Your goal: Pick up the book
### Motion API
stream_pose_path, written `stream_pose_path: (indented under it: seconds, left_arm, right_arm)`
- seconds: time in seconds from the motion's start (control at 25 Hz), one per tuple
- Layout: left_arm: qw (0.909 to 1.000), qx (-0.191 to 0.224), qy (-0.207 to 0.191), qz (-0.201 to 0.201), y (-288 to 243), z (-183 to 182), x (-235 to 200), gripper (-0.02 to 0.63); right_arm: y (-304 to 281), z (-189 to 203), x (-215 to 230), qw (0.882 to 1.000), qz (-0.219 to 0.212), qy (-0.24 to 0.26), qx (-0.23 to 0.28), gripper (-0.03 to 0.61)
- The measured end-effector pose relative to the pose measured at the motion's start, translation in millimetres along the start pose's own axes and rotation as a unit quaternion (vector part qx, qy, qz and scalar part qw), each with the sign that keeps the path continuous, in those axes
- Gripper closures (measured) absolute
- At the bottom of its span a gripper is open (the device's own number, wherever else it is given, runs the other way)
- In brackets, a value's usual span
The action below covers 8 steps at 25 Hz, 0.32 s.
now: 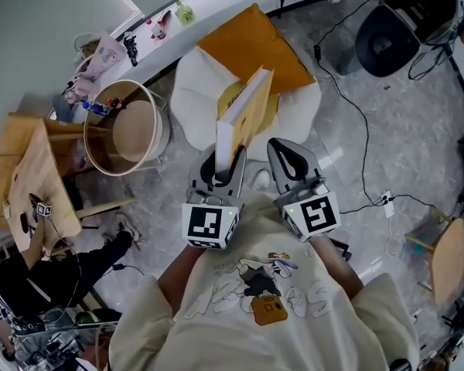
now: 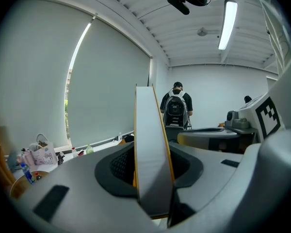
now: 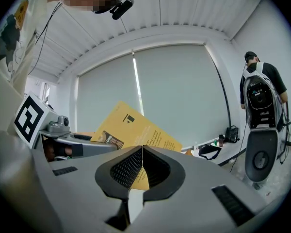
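I saw the grey marbled floor (image 1: 417,130) carrying a white seat (image 1: 193,87), a round wooden tub (image 1: 131,130) and black cables (image 1: 362,141).

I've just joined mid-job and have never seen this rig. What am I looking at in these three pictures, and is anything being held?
There is no robot arm here: a person holds a two-jaw gripper in each hand. The head view looks steeply down from the person's head. The other two views each look along one gripper's jaws. The left gripper is clamped on the yellow book, holding it upright on its edge. The right gripper is shut with nothing in it; the book only shows behind its jaws. Below, on the floor, are a white seat with an orange cushion and a round wooden tub.
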State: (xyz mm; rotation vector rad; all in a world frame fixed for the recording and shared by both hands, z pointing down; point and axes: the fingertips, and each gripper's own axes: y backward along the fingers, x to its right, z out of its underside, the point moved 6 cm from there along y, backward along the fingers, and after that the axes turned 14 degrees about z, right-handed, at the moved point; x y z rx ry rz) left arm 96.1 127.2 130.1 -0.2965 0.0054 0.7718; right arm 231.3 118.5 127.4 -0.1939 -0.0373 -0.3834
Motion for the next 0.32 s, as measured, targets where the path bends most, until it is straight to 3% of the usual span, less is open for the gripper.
stream_pose_path:
  seconds: [0.32]
  left_arm:
    - [1.0000, -0.003, -0.007, 0.000, 7.6, -2.0, -2.5, 0.471]
  right_arm:
    - [-0.4, -2.4, -6.1, 1.000, 0.002, -0.004, 0.005, 0.554]
